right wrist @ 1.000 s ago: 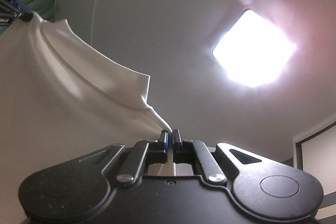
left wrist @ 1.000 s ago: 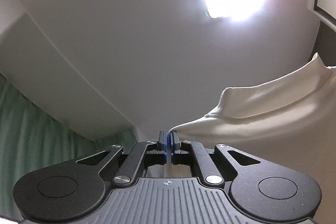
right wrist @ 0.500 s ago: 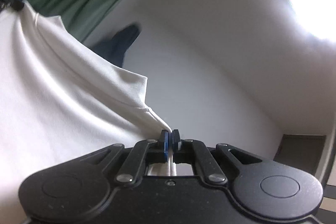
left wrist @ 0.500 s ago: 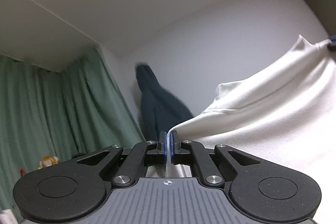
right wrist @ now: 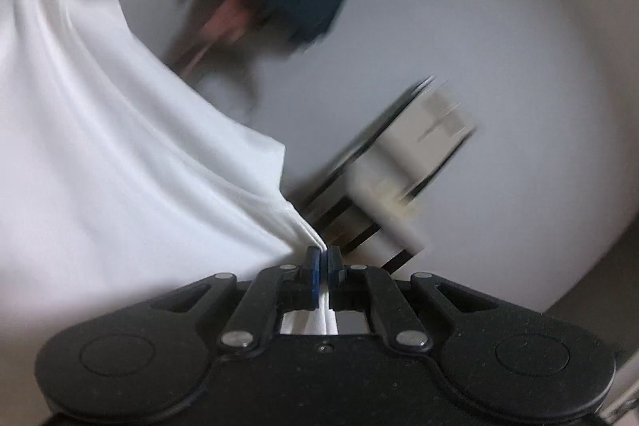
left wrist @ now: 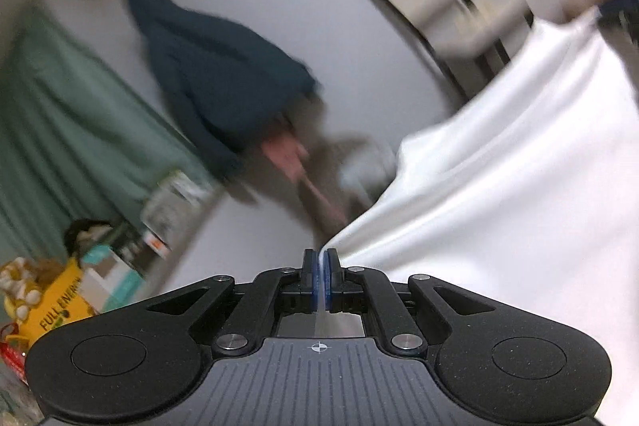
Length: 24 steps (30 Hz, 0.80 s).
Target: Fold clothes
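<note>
Stretched in the air between left gripper (left wrist: 321, 258) and right gripper (right wrist: 322, 256) — both clamped tight on corners of white shirt (left wrist: 499, 194) — likely to spread it flat for folding.

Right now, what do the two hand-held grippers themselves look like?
Both look alike: the left hand-held gripper and right hand-held gripper have matte black bodies, two round side lobes, silver pivot screws, angled linkage arms and blue-padded fingers. The left's ribbed grey deck carries a small crosshair mark.

The white garment (left wrist: 499, 194) is soft, smooth matt cloth. Both tongs, left (left wrist: 320, 266) and right (right wrist: 323, 262), look matt black plastic, finely speckled, with shiny metal rivets. The green curtain (left wrist: 60, 114) is matt cloth.
</note>
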Motion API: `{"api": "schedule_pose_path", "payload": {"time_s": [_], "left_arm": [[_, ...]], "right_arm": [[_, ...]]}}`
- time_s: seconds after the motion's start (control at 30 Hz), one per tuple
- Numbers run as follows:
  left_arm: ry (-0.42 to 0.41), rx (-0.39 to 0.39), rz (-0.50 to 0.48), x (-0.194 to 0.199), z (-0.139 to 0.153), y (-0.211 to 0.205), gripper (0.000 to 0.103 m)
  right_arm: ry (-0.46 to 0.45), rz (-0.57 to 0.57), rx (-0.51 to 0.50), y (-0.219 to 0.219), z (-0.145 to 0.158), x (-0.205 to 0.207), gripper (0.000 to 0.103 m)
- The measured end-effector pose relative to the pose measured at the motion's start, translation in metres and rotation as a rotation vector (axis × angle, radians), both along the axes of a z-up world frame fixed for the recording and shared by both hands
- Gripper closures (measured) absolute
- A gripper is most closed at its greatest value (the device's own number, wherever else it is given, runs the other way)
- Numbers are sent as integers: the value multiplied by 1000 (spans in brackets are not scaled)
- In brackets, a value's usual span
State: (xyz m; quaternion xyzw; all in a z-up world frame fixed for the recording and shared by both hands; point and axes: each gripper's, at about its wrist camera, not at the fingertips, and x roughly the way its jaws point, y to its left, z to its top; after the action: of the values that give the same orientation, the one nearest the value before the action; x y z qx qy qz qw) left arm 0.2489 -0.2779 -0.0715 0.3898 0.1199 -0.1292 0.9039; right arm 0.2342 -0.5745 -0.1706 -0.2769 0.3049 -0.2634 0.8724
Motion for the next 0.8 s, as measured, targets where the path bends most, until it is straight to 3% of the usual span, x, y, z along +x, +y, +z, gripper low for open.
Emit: {"api": "schedule_pose_path", "payload": {"time_s": [0.07,0.1,0.13,0.17,0.2,0.23,0.27,0.3,0.37,0.4,0.5,0.63,0.7,0.8], "left_arm": [[56,63,15,5,-37,-14,100],[95,79,27,8,-53,-18,100],[144,72,42,11,-62,-15,100],[176,77,49,11,-70,-10,100],[188,74,53,9,-74,-2,99],[167,56,51,2,-69,8,90],[154,27,52,-3,-64,18,73],[160,-23,55,-5,-55,26,63],[169,-127,56,-13,-38,45,17],[173,-183,44,-24,-30,58,11],[212,-295,-13,-62,-3,87,9],[384,-379,-95,-133,20,112,9],[475,-423,-114,-163,29,124,9],[590,-462,-77,-192,30,138,9]], "right_arm": [[67,-12,90,-13,-25,11,97],[100,-27,115,-4,-28,44,93],[121,-35,131,-5,-25,27,92],[95,-17,124,0,-23,19,84],[69,-6,140,-1,-17,12,69],[45,2,160,-4,-11,5,61],[21,11,180,-7,-4,-2,45],[-25,16,232,-7,21,-35,36],[-112,11,363,-18,61,-98,36],[-124,-4,432,-10,68,-126,36],[-137,-55,634,15,84,-215,37],[-124,-126,912,30,91,-333,43],[-106,-102,1013,40,89,-362,51],[-65,-66,1081,59,84,-386,63]]}}
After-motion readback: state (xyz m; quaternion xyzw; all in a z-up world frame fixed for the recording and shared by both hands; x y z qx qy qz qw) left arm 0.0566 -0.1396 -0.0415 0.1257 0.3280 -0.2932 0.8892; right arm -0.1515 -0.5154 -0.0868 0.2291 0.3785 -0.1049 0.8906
